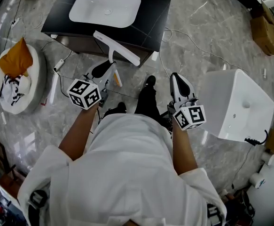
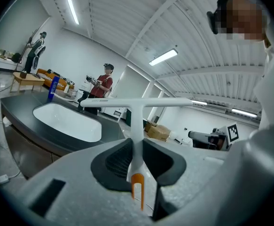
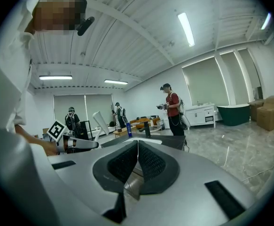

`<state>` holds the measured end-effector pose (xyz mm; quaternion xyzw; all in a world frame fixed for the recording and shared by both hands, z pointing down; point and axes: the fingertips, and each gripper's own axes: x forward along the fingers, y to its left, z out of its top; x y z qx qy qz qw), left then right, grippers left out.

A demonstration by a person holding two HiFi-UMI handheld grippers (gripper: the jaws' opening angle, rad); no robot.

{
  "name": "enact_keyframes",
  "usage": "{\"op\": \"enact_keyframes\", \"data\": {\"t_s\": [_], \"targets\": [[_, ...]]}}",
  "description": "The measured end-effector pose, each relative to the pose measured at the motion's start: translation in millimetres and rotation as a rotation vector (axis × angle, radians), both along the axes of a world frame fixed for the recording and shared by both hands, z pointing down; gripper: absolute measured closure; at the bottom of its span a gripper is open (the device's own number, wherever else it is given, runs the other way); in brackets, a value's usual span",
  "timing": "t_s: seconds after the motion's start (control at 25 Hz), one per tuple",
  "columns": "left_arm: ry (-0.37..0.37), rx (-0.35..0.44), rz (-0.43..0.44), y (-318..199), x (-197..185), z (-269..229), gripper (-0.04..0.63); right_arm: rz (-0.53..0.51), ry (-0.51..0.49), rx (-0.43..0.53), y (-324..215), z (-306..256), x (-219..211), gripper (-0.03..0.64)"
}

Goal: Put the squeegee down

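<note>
White shirt sleeves [image 1: 127,173] are filling the bottom of the head view, with both forearms reaching forward over the marble floor [image 1: 207,36]. On the left, the left hand-held gripper [image 1: 104,71] is clamping the white handle of the squeegee [image 1: 117,48]. In the left gripper view its dark pads are pressing on the stem from both sides, and the orange handle end is sticking out behind them. The squeegee is being held up off the floor, with its long blade lying across the line of the handle. In the head view the blade is overlapping the front edge of the dark worktop [image 1: 151,18], toward its front right corner and just in front of the white basin [image 1: 105,7]. Whether the blade is touching the worktop is not showing.

On the right, the right hand-held gripper [image 1: 178,77] is pointing forward with its pads pressed together and nothing between them. A white box [image 1: 235,105] is sitting on the floor just to its right.
</note>
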<state>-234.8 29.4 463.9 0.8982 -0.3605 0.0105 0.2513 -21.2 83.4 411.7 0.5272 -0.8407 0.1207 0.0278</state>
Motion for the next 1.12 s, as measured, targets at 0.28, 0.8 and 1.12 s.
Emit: {"op": "enact_keyframes", "data": {"t_s": [0.28,0.8,1.12], "targets": [[-0.041,-0.01,-0.015,-55,39,-2,0.514,-0.021,-0.039,0.035,-66,5,41,0.603],[-0.09,-0.064,-0.083,-162,118,-31,0.514,-0.121,-0.107,0.08,-194,-10,136,0.601],[-0.184,-0.165,-0.117,-206,142,-24,0.514,-0.184,-0.143,0.077,-260,-10,156,0.602]]}}
